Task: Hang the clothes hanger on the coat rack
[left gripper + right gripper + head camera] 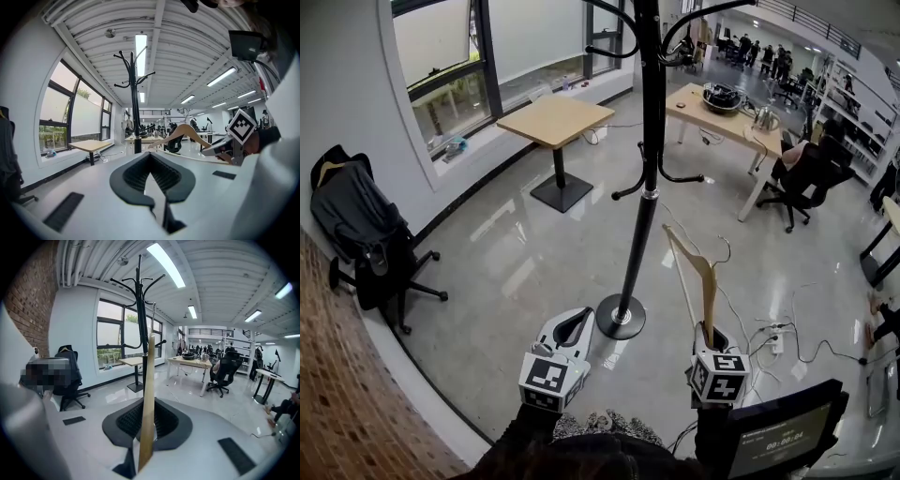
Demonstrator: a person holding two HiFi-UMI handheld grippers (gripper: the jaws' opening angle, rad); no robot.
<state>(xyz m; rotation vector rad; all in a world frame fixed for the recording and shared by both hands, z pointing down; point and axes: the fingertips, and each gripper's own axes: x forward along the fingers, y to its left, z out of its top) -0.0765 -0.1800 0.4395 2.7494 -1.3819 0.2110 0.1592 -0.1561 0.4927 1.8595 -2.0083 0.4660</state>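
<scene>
Right claw (711,330) is pinching the pale wooden clothes hanger (705,281) by the end of one arm. The right gripper view shows that arm (148,404) clamped edge-on and running straight up between the jaws. Left claw (574,323) is pressed together and carries nothing; its tip points toward the foot of the tall black metal coat rack (652,141).

The hanger is in the air just right of the rack's pole, upright, touching no hook. The step in hand looks like the approach to the rack.

To do it well:
- Pick one curved hook on the rack. The lower ring is nearer the hanger than the crown.
- Turn the wrist so the hanger's thin wire hook faces the pole.
- Lift above the chosen prong, then lower onto it. Loosen only once the weight sits there.
- The end grip gives a long lever, so expect swing; move slowly.

Around the rack:
- A square wooden desk on a black pedestal (555,120) behind-left.
- A long pale desk (722,112) behind-right.
- A black office chair draped with a dark coat (366,234) far left.
- White cables and a power strip (773,339) on the floor to the right, a trip risk.

Neighbouring prongs may snag the hanger's free arm.
</scene>
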